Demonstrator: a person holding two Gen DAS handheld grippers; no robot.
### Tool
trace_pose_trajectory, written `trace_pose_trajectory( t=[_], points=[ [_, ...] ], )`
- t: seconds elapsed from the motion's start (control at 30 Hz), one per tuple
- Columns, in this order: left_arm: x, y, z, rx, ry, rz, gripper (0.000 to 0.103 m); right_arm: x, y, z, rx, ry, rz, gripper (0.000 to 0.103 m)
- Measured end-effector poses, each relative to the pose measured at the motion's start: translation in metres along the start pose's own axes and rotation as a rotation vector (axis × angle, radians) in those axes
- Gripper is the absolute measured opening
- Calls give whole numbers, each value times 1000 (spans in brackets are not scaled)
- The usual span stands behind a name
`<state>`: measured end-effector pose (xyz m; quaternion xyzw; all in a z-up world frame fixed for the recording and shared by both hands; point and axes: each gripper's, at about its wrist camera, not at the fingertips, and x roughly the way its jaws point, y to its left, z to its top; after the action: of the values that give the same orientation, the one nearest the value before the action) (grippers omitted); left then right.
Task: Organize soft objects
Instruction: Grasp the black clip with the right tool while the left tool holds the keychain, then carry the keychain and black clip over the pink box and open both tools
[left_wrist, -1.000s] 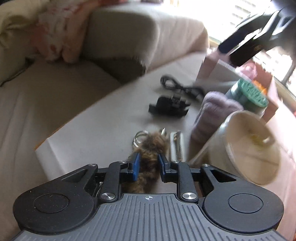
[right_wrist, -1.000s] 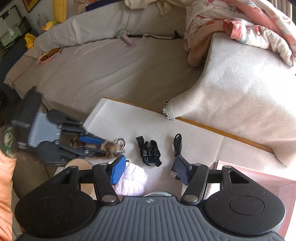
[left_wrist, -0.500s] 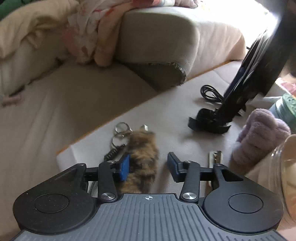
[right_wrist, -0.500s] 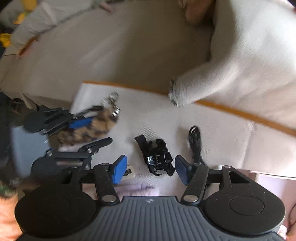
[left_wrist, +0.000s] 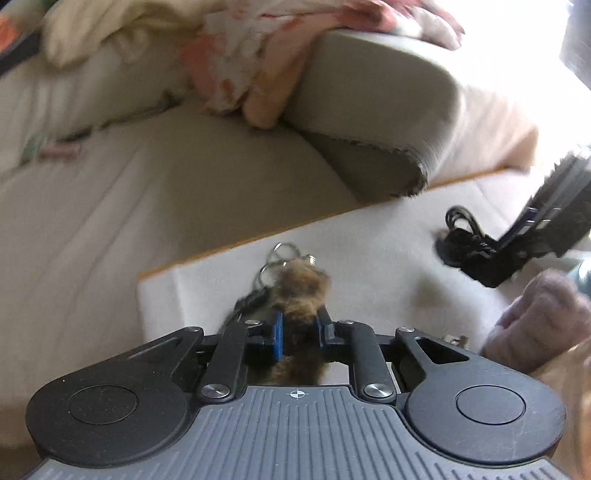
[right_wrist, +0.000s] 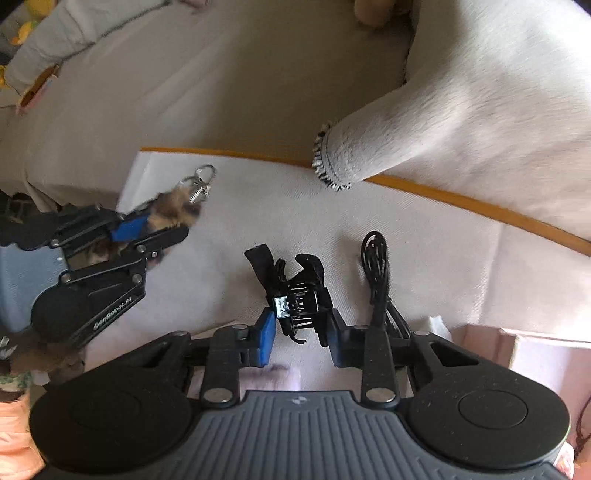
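Observation:
My left gripper (left_wrist: 298, 328) is shut on a brown furry keychain (left_wrist: 301, 291) with metal rings, near the left corner of the white table (left_wrist: 369, 258). In the right wrist view the same gripper (right_wrist: 155, 236) holds the furry keychain (right_wrist: 173, 210). My right gripper (right_wrist: 299, 332) is open, its fingers on either side of a black strap with a clip (right_wrist: 295, 291) on the table. That black strap (left_wrist: 472, 254) also shows in the left wrist view under the right gripper. A fluffy lilac soft object (left_wrist: 535, 317) lies at the right.
A coiled black cable (right_wrist: 376, 266) lies right of the strap. A beige sofa (left_wrist: 110, 221) with a fringed grey blanket (right_wrist: 461, 122) and a floral blanket (left_wrist: 240, 66) runs behind the table. A pink box (right_wrist: 546, 358) stands at the right.
My left gripper has closed again on the furry keychain after opening half a second ago. My right gripper has come down around the black strap and narrowed.

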<state>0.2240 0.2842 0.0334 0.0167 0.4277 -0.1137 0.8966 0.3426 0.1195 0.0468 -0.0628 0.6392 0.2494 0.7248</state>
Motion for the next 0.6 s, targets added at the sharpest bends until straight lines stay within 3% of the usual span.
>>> trace_pose_trajectory(
  t=[0.13, 0.23, 0.47, 0.6],
  points=[
    [-50, 6, -5, -70, -76, -20, 17, -48, 8, -14, -38, -90, 4, 29],
    [-116, -3, 0, -87, -199, -7, 17, -100, 20, -29, -98, -204, 4, 29],
    [-275, -60, 14, -33, -486, 102, 17, -231, 27, -85, -187, -520, 56, 29],
    [-327, -101, 20, -42, -600, 82, 17, -293, 5, -129, -198, -673, 50, 29]
  ],
)
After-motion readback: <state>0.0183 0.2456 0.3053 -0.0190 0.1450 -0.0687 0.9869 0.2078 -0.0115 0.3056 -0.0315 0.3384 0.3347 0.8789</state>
